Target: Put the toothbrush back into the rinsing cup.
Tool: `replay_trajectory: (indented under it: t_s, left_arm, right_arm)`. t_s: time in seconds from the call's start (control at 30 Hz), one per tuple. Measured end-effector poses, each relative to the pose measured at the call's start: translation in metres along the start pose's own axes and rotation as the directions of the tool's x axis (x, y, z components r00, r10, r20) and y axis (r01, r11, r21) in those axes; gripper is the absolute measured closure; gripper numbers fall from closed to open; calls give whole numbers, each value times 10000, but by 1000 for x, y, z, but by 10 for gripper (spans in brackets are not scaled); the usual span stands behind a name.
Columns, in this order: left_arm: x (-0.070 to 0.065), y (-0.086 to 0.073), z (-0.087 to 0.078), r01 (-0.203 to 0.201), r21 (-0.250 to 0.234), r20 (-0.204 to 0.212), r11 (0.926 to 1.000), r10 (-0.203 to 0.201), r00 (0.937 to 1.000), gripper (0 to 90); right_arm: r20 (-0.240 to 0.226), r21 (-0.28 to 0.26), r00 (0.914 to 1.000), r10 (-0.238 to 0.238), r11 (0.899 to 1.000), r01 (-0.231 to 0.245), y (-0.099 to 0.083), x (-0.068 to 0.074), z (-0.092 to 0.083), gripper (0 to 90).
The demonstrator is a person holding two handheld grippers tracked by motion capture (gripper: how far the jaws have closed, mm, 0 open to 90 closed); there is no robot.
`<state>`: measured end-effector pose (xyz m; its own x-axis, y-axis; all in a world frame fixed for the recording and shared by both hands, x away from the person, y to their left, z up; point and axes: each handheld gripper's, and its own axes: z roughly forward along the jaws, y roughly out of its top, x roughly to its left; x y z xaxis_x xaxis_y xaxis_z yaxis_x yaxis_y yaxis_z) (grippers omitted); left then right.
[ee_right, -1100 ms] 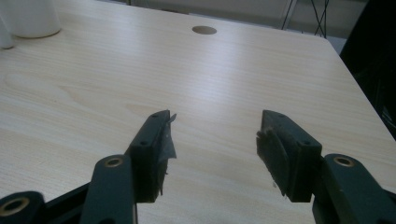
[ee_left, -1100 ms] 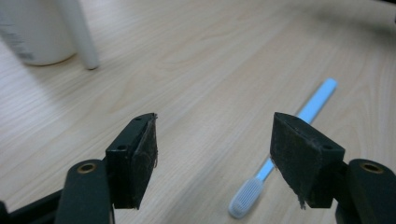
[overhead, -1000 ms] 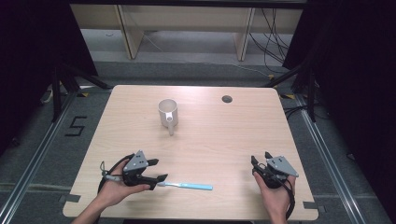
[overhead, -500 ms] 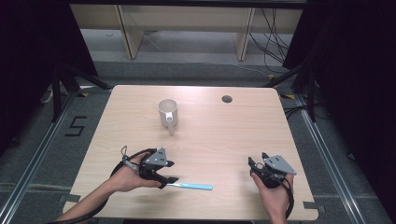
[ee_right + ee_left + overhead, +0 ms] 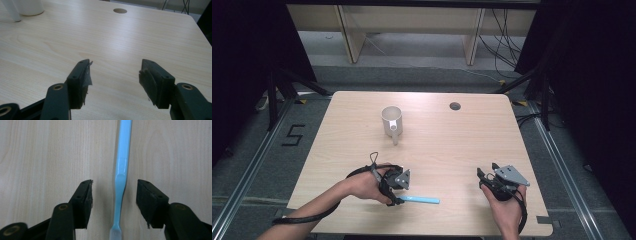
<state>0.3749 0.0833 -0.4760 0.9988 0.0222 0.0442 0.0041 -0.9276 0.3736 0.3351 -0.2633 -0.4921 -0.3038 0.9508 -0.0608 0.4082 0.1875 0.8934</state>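
Now left gripper (image 5: 114, 192) closing, jaws astride blue toothbrush (image 5: 121, 170), not touching

Pale wood table (image 5: 462, 145), grey floor (image 5: 257, 165), black curtains (image 5: 242, 60), shelving (image 5: 412, 20) behind

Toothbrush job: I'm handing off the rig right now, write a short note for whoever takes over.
Left gripper: open, just been closing; fingers straddle the blue toothbrush near its bristle end, not yet touching.
Right gripper: open, nothing between its fingers, near the table front right.
White mug: upright, far centre-left.
Done: left gripper lined up over toothbrush.
Left: close on it and lift; probably into the mug.
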Motion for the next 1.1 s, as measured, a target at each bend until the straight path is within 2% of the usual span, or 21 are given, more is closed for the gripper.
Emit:
replay_trajectory:
  t_s: [0.07, 0.13, 0.17, 0.2, 0.23, 0.4, 0.43, 0.47, 0.5, 0.53, 0.57, 0.8, 0.83, 0.87, 0.9, 0.93, 0.97, 1.0, 1.03, 1.07, 1.1]
  left_arm:
    - [2, 1, 1, 22, 156, 95, 9999, -23, 10000, 495]
    - [5, 4, 2, -268, 529, 166, 9982, 259, 9995, 509]
    - [4, 5, 3, -195, 502, 168, 9986, 187, 9997, 517]
    - [6, 6, 2, -371, 689, 247, 9969, 355, 9991, 525]
    - [5, 7, 3, -280, 622, 271, 9977, 264, 9993, 530]
    - [5, 11, 3, -479, 755, 613, 9960, 433, 9972, 551]
    - [6, 12, 3, -524, 786, 608, 9955, 477, 9970, 555]
    - [6, 13, 4, -412, 698, 590, 9967, 371, 9976, 558]
    - [7, 14, 4, -505, 774, 584, 9957, 460, 9972, 561]
    - [7, 15, 6, -373, 661, 593, 9971, 334, 9977, 569]
    - [8, 16, 5, -612, 834, 590, 9946, 564, 9967, 578]
    - [6, 20, 7, -776, 955, 756, 9924, 705, 9946, 616]
    - [6, 20, 7, -875, 995, 736, 9912, 804, 9940, 623]
    - [6, 20, 7, -875, 995, 736, 9912, 804, 9940, 629]
    - [5, 20, 8, -875, 1008, 749, 9910, 801, 9940, 629]
    - [5, 21, 8, -902, 1035, 795, 9905, 821, 9934, 633]
    - [2, 20, 10, -674, 873, 832, 9939, 602, 9947, 638]
    - [4, 21, 9, -1012, 1098, 830, 9888, 924, 9923, 641]
    - [3, 21, 11, -890, 975, 853, 9913, 808, 9931, 643]
    - [4, 21, 11, -1062, 1081, 847, 9885, 972, 9917, 646]
    - [3, 21, 11, -952, 989, 827, 9905, 871, 9928, 648]
  right_arm:
    - [-17, 12, 10000, -2, 10000, 2, 0, 0, 0, 421]
    - [-28, 51, 9999, 126, 9999, -126, 0, 1, -1, 421]
    - [-147, 146, 9994, 299, 9995, -297, 0, 2, -1, 421]
    - [-110, 72, 9997, 205, 9998, -204, 0, 1, 0, 421]
    - [-11, 59, 10000, 41, 10000, -41, 0, 0, -1, 421]
    - [2, 63, 9999, 115, 9999, -115, 1, -1, -2, 420]
    - [-62, 224, 9982, 589, 9980, -588, 1, 3, -2, 420]
    - [-120, 141, 9994, 322, 9994, -321, 2, 0, -1, 420]
    - [-117, 132, 9995, 288, 9995, -287, 1, 0, -1, 420]
    - [-48, 141, 9995, 299, 9995, -298, 1, 1, -1, 420]
    - [-44, 81, 10000, 89, 9999, -89, 2, 0, -1, 420]
    - [-128, 133, 9998, 118, 9998, -117, 2, 1, 0, 419]
    - [-180, 232, 9986, 490, 9985, -486, 1, 4, -1, 419]
    - [-180, 232, 9986, 490, 9985, -486, 1, 4, -1, 419]
    - [-142, 131, 9998, 102, 9999, -100, 2, 1, 0, 419]
    - [-143, 67, 9998, 104, 9999, -103, 2, 1, 0, 419]
    - [-152, 98, 9997, 168, 9998, -166, 2, 2, 0, 419]
    - [-158, 83, 9998, 147, 9999, -146, 2, 2, 0, 418]
    - [-151, 74, 9998, 131, 9999, -130, 2, 2, 0, 418]
    - [-126, 117, 9999, 102, 9999, -101, 2, 1, 0, 418]
    - [-89, 89, 10000, 3, 10000, -3, 2, 1, 0, 418]
